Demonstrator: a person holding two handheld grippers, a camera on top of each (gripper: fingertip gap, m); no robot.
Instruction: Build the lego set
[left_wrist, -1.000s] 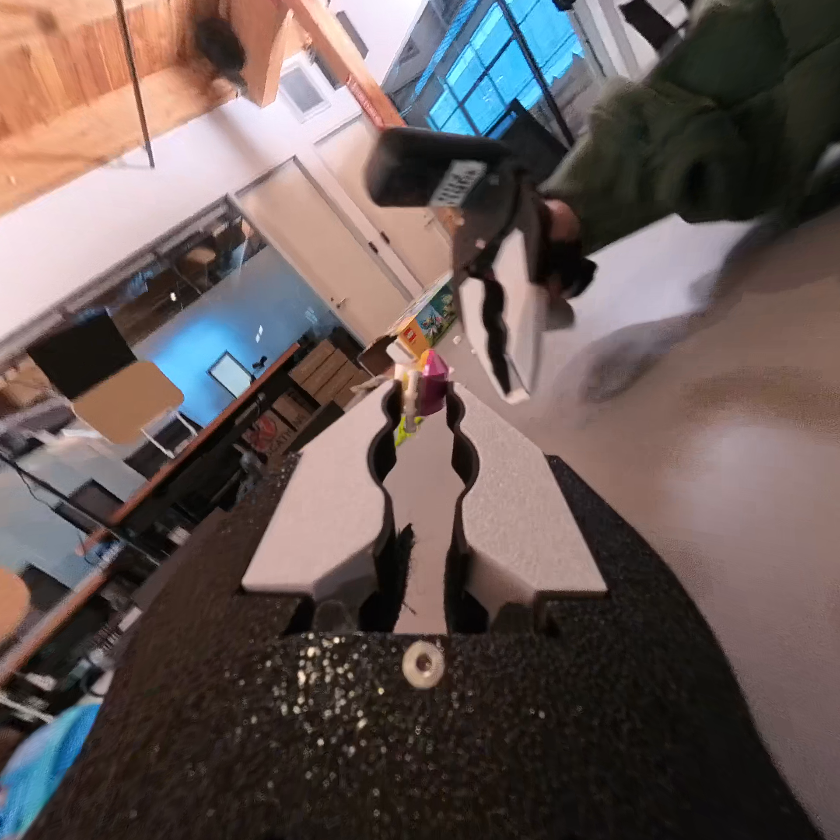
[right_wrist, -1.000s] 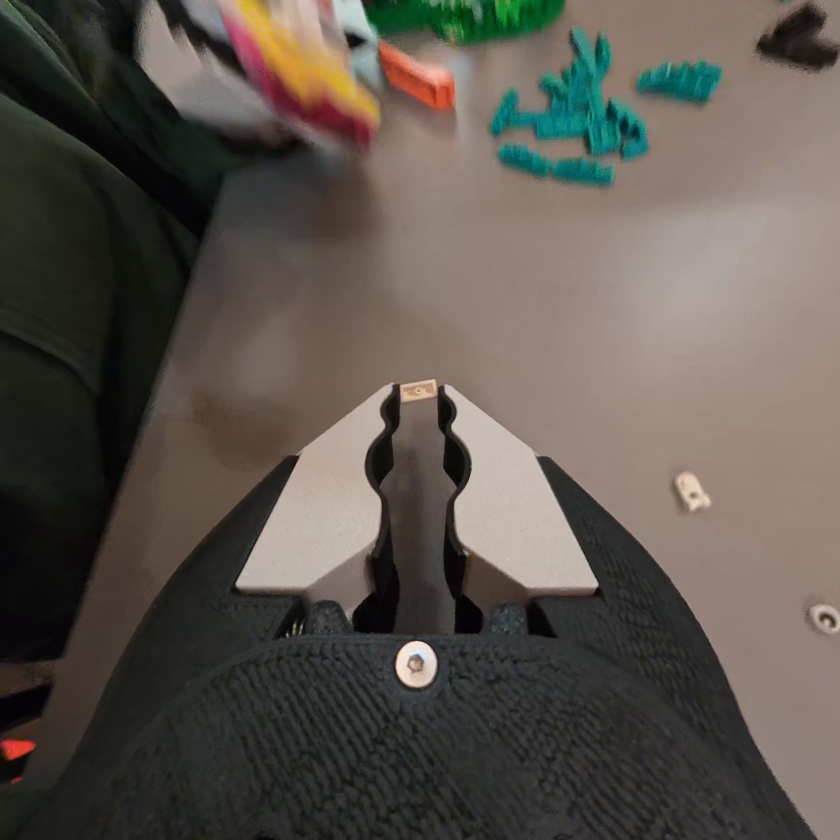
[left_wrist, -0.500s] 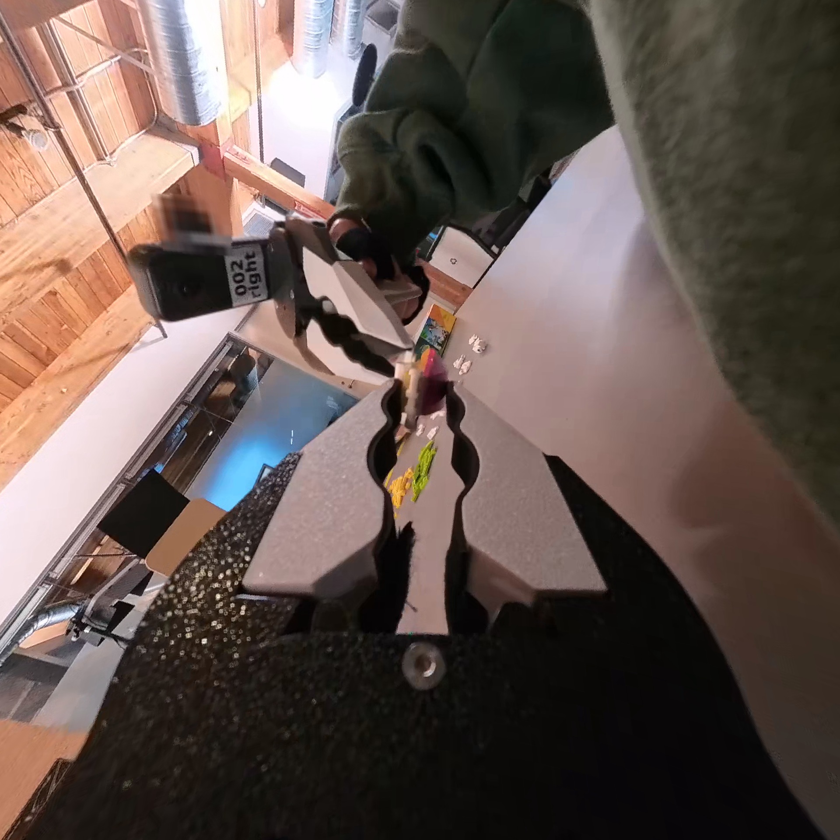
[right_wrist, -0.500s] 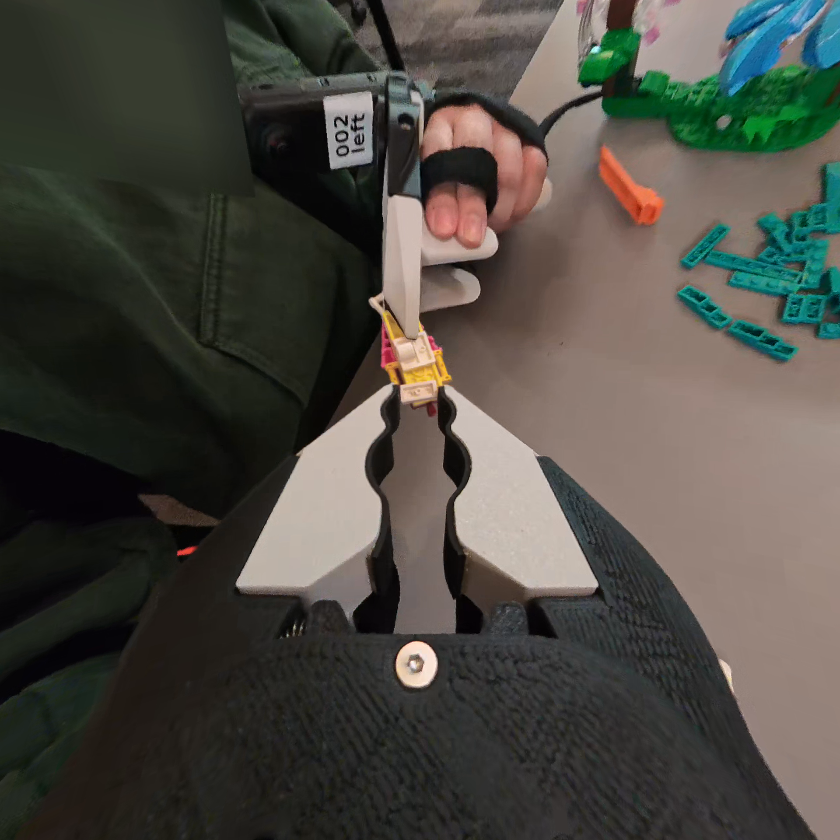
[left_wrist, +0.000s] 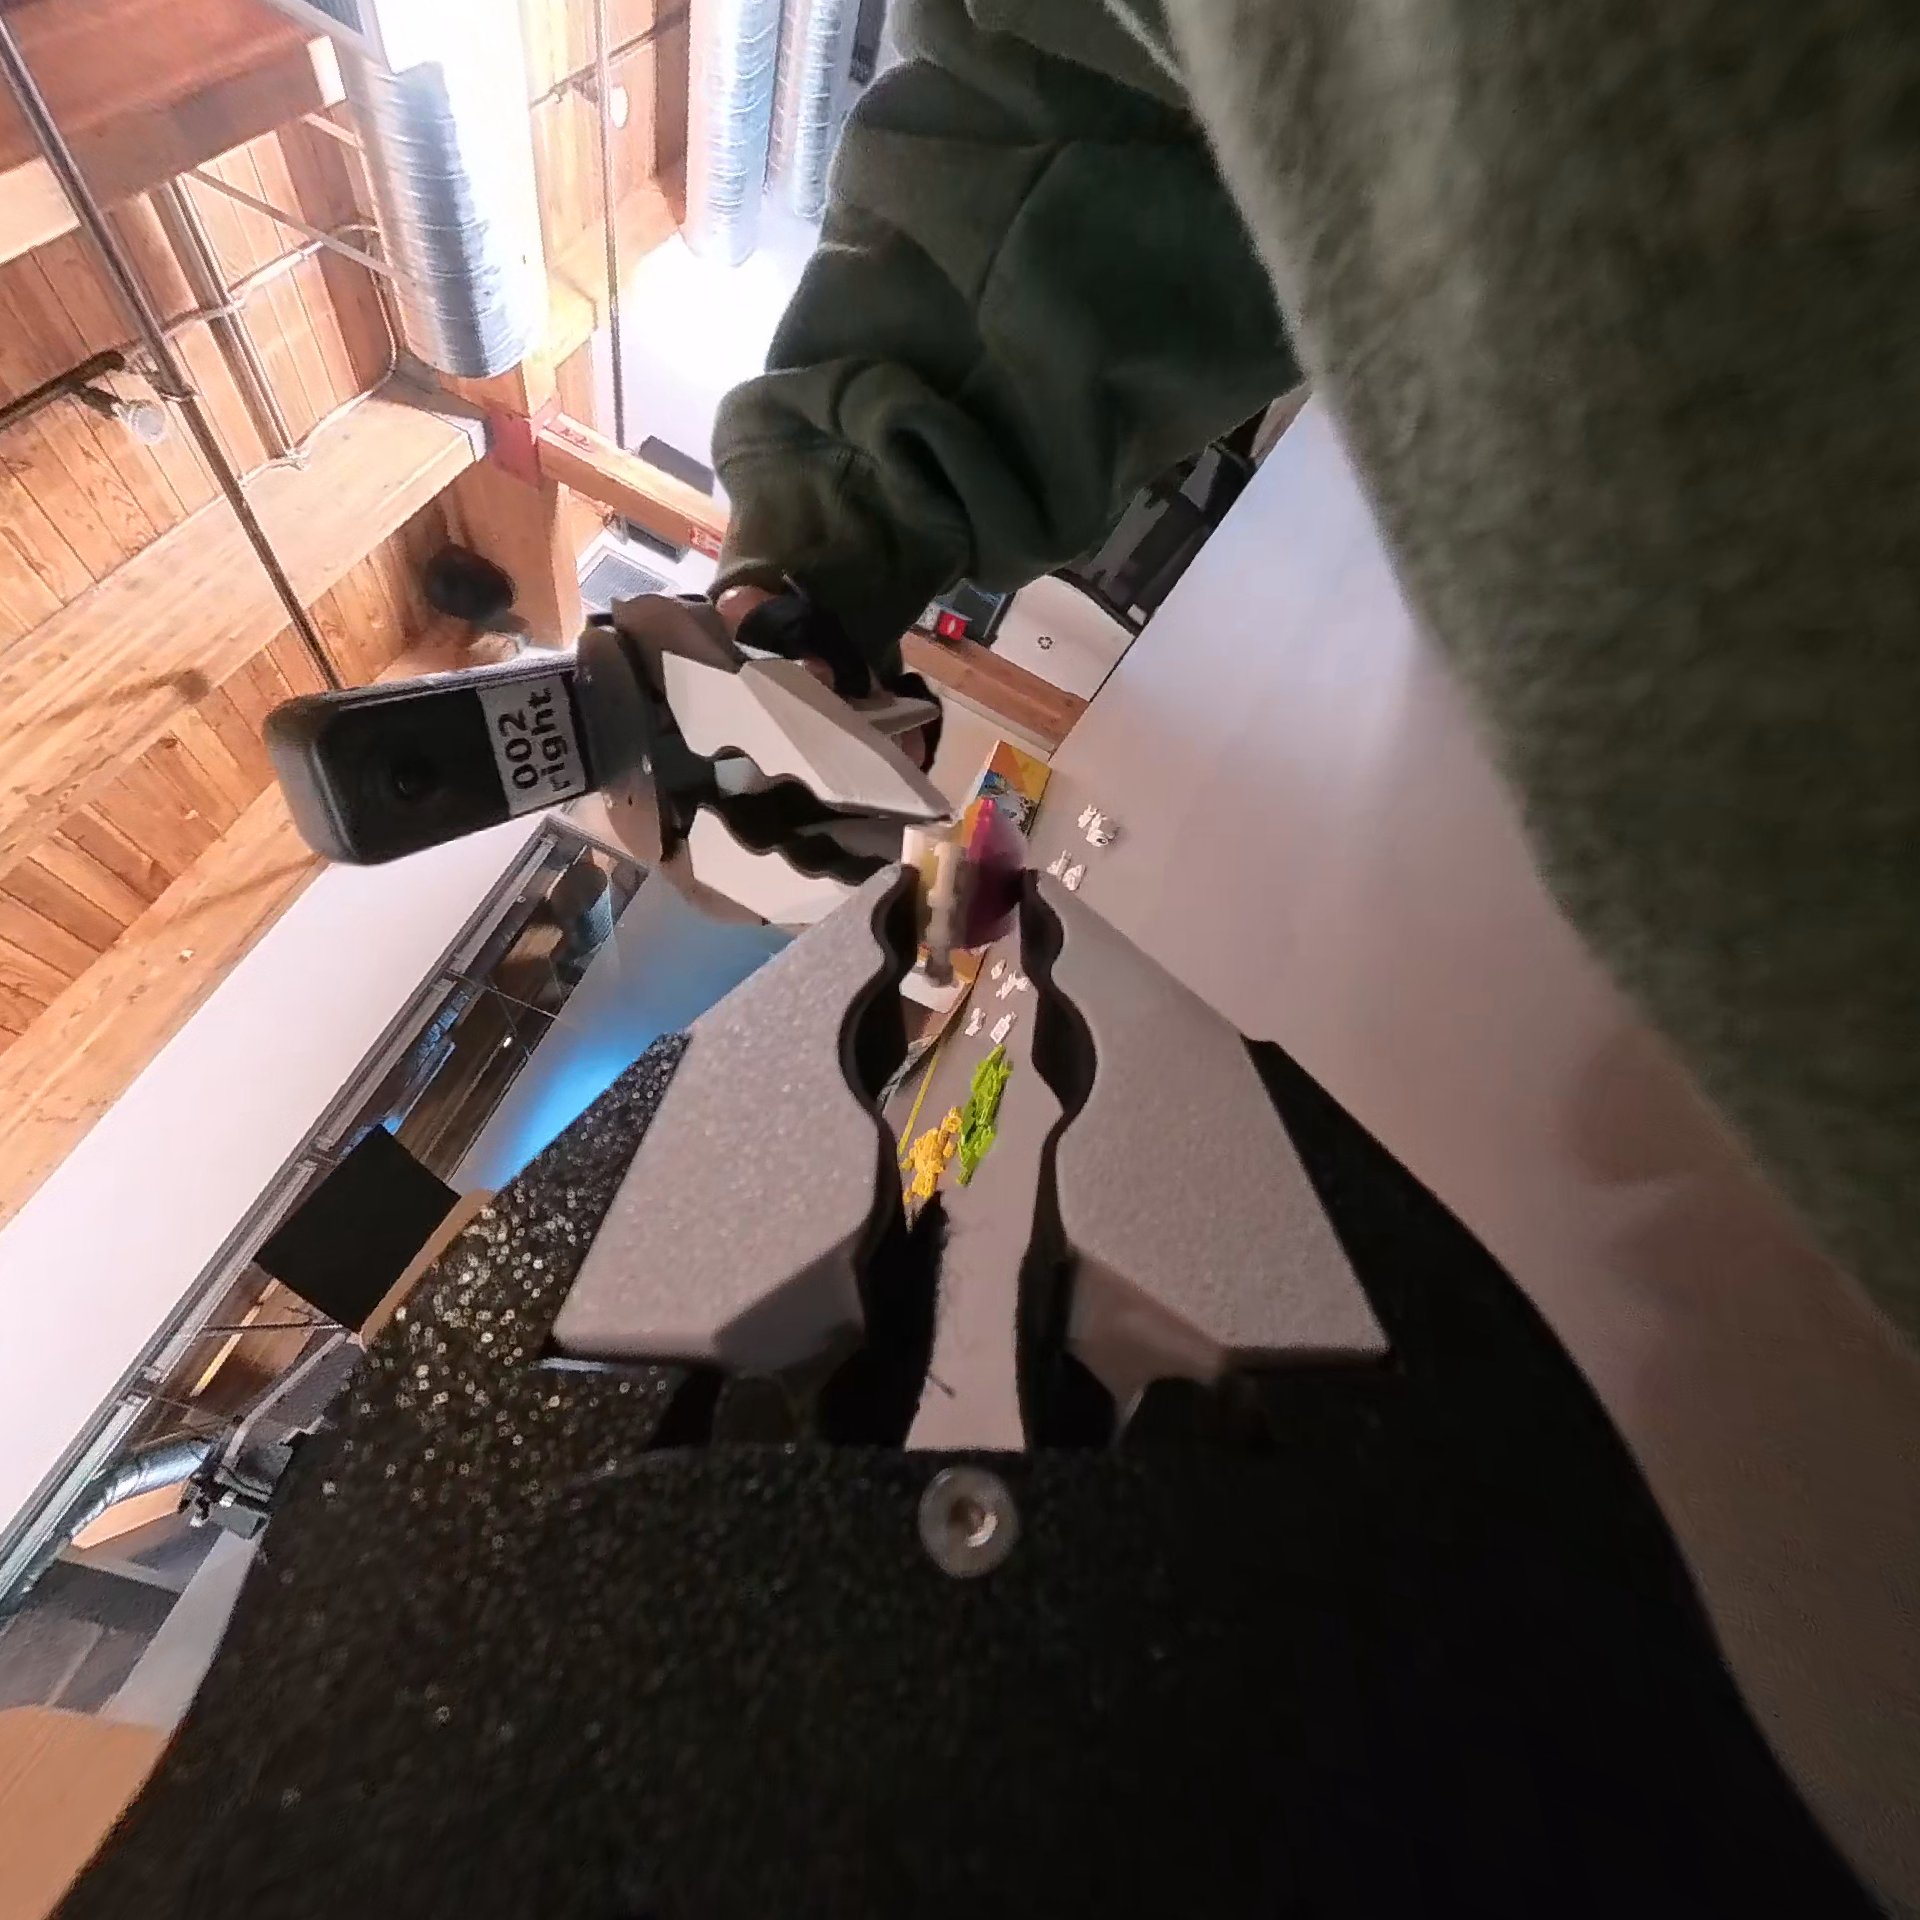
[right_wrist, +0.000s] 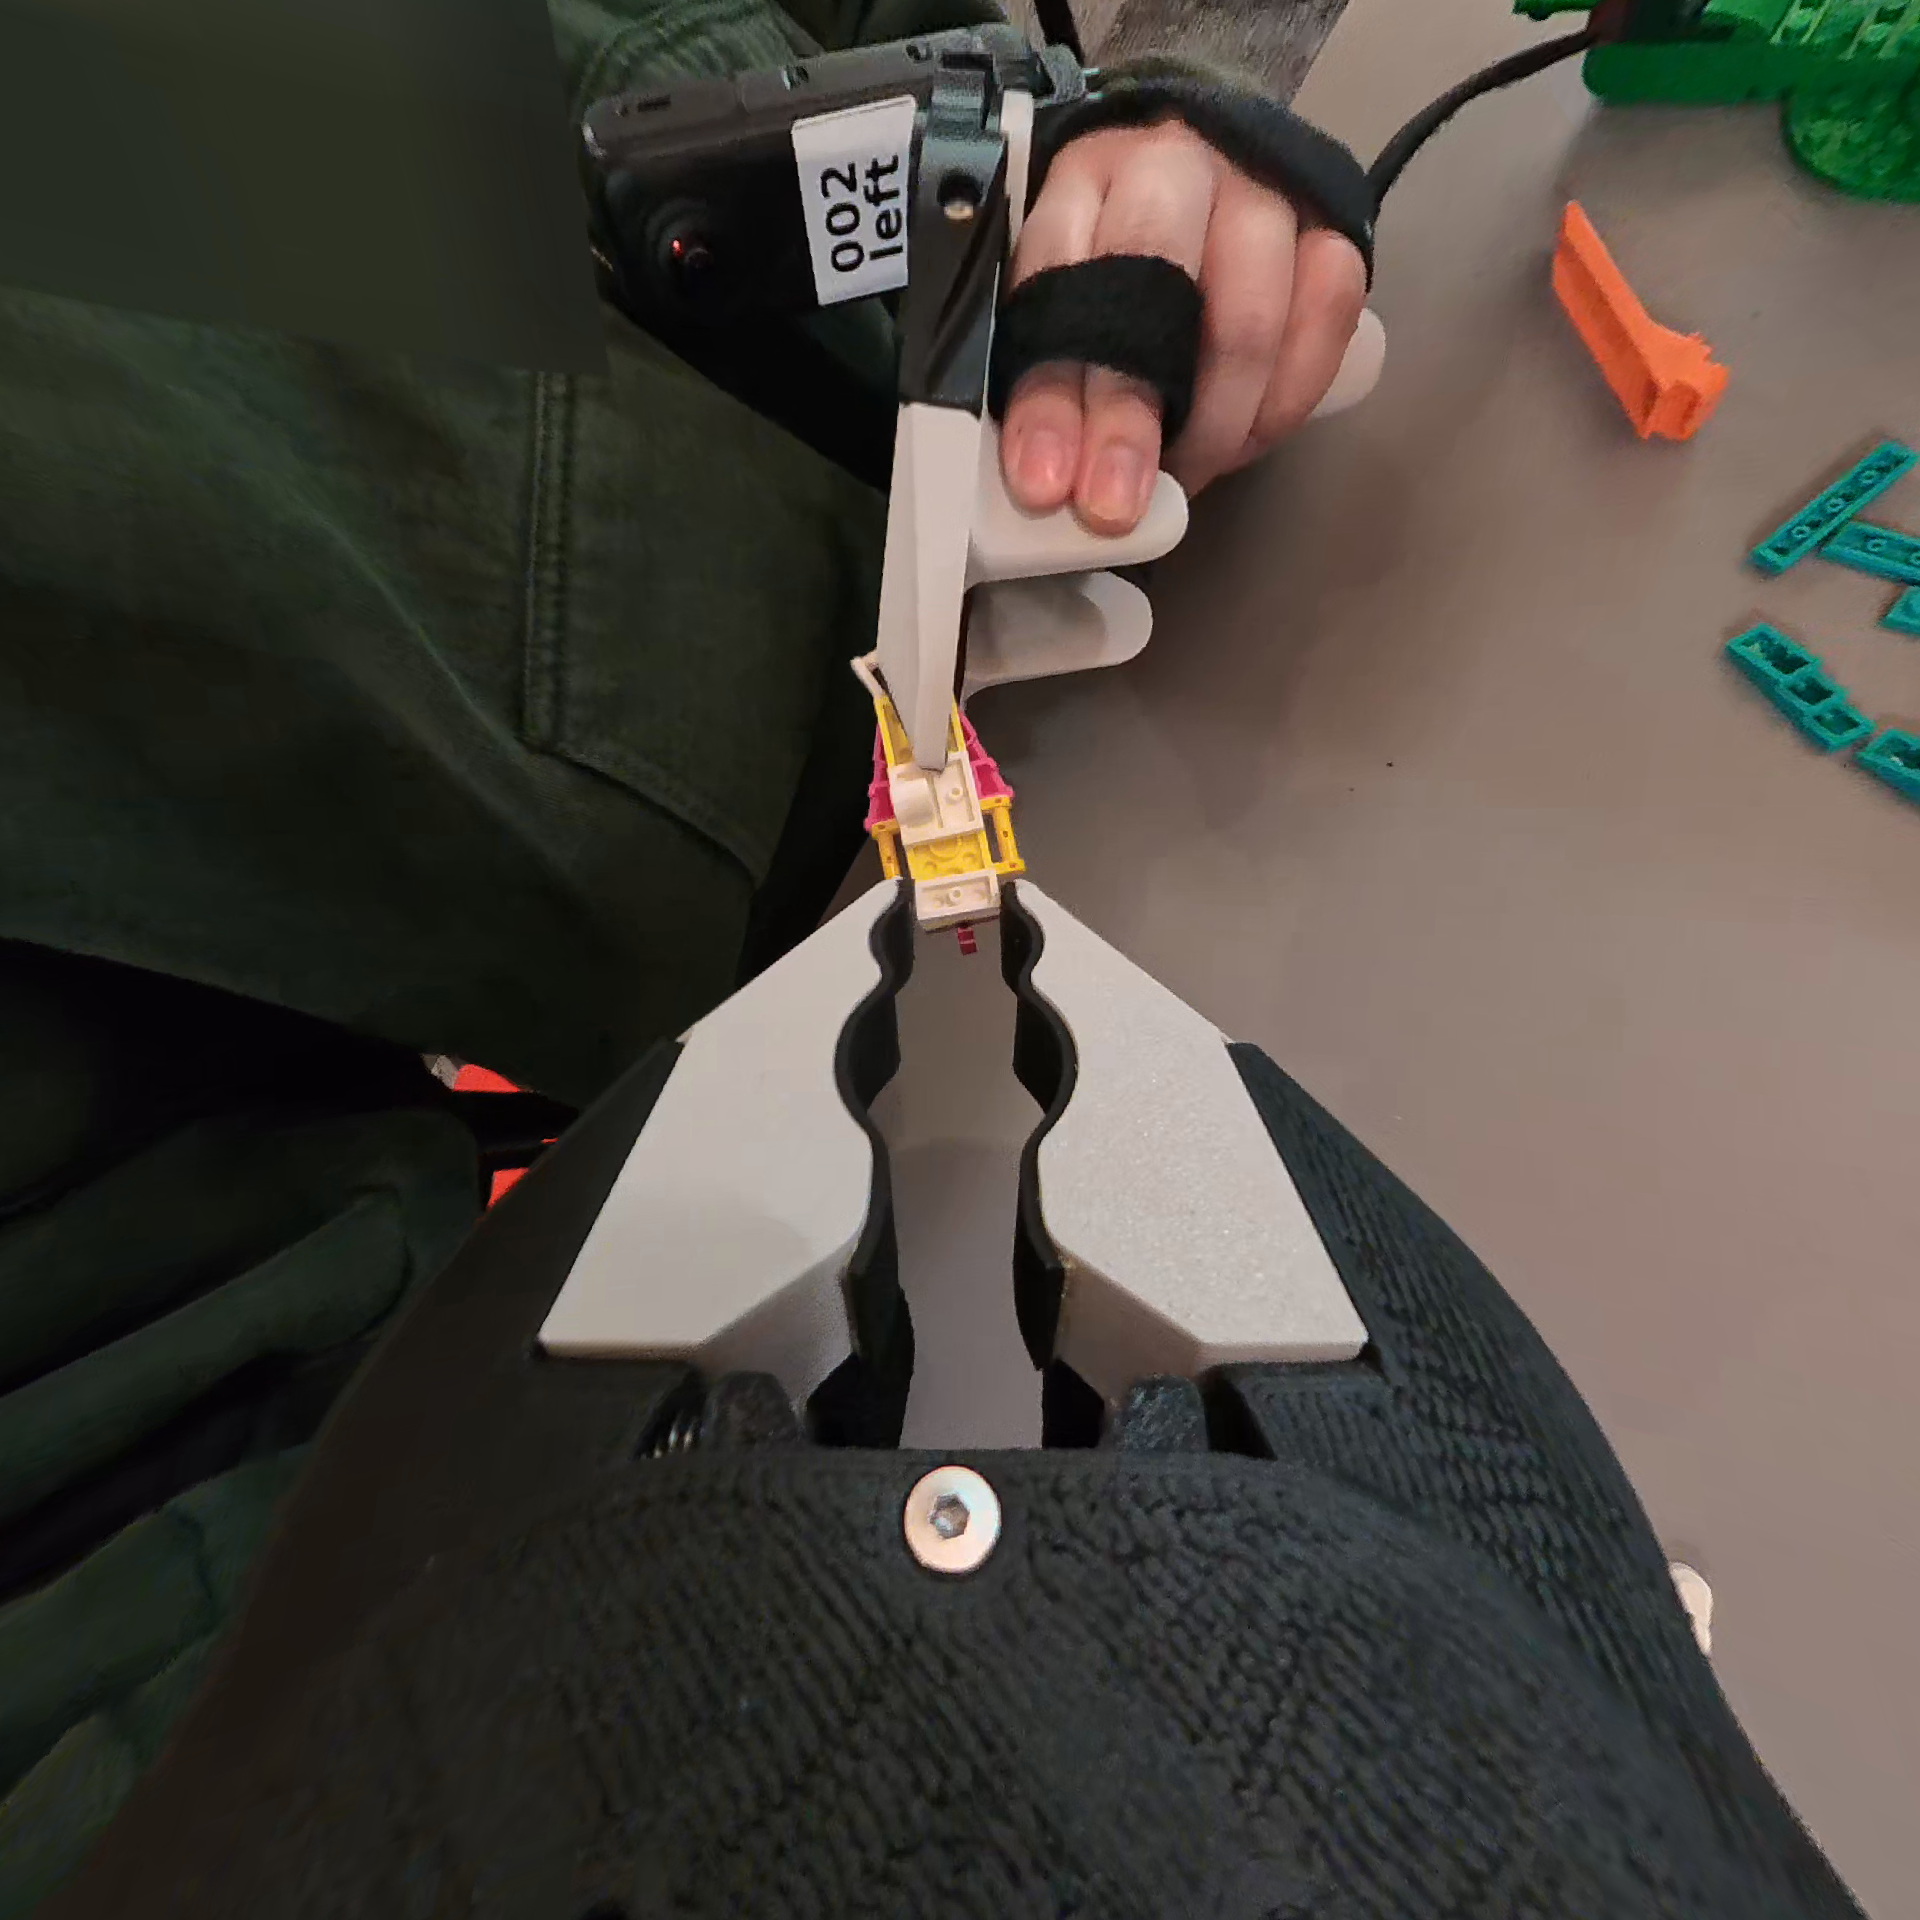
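the right claw (right_wrist: 958, 902) is closed on a small white plate (right_wrist: 958, 896), which is pinched at the very tips and pressed against the lower end of a small yellow, pink and white assembly (right_wrist: 940, 800). that assembly is clamped in the left claw (left_wrist: 968, 896), seen edge-on in the right wrist view, coming down from above with its fingers closed over the upper part of the build. in the left wrist view the same build shows as a white and magenta piece between the tips, with the tip of the right claw touching it from the upper left.

the relation on which the coming move is judged to turn: the long axis of the assembly runs straight ahead of the right claw, in line with its fingers, and the white plate sits at the near end of that axis. a push along the axis seems called for to seat the plate; whether it is already fully seated cannot be told.

both claws are held above the grey worktop (right_wrist: 1455, 935), close to the person's green jacket (right_wrist: 416, 623). farther off on the worktop lie teal plates (right_wrist: 1808, 686), an orange brick separator (right_wrist: 1631, 322) and a green build (right_wrist: 1766, 62).
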